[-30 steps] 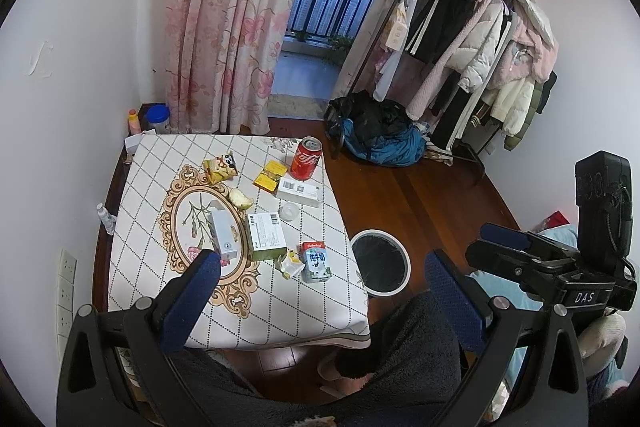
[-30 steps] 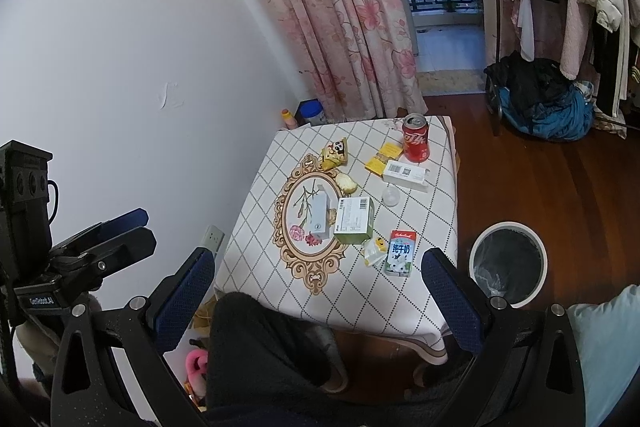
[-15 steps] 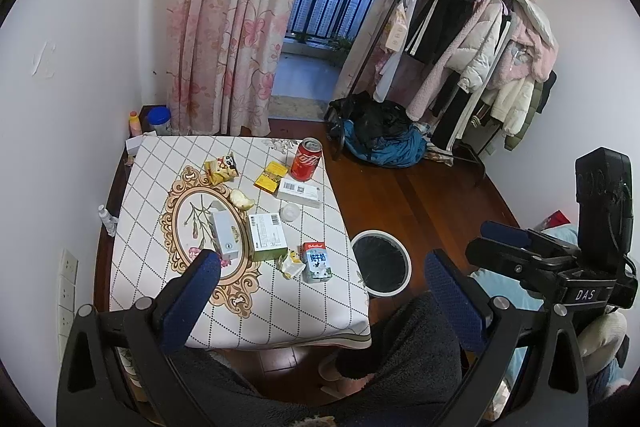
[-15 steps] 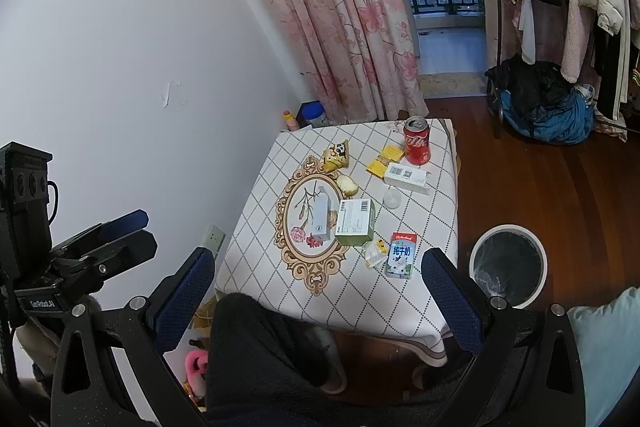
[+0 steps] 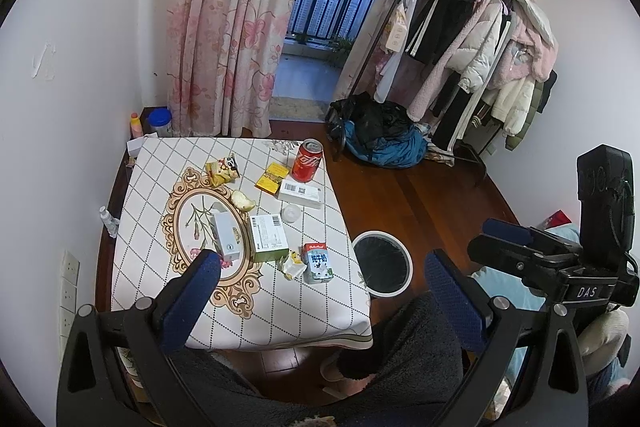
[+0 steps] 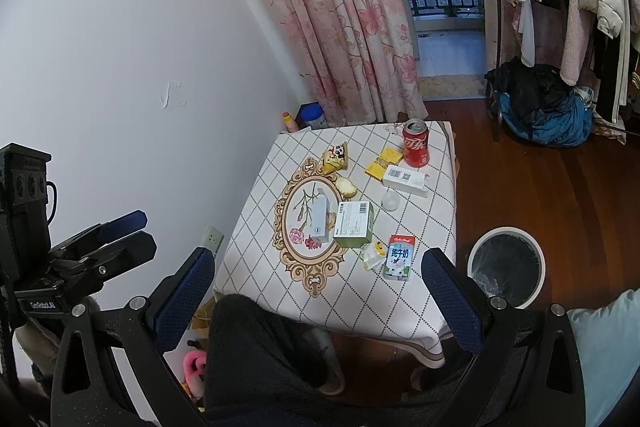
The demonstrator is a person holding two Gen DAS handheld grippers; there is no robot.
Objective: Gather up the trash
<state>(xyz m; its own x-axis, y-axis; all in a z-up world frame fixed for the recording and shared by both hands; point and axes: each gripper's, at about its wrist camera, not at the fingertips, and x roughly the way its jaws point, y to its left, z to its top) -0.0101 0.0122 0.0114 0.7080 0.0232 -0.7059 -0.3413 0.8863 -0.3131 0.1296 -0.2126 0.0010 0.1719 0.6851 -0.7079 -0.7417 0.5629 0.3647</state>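
Blue-padded left tongs [image 5: 320,291] and right tongs [image 6: 318,289] gape wide, empty, high above counter [image 5: 280,311]. Trash untouched: milk carton [image 5: 318,263] nearest, red can [image 5: 307,161] at 12 o'clock. Bin [image 5: 382,263] on floor, 3 o'clock of carton. Step: approach. Next: descend, straddle carton.

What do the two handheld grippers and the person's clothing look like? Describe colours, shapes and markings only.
The left gripper and right gripper each have a black triangular-cutout frame with silver bolts and two long fingers faced with dark blue textured pads. Seen from the other side, each carries a black box module and a white-lettered label, with a thin black cable on the left one. The person wears dark grey fleecy trousers.
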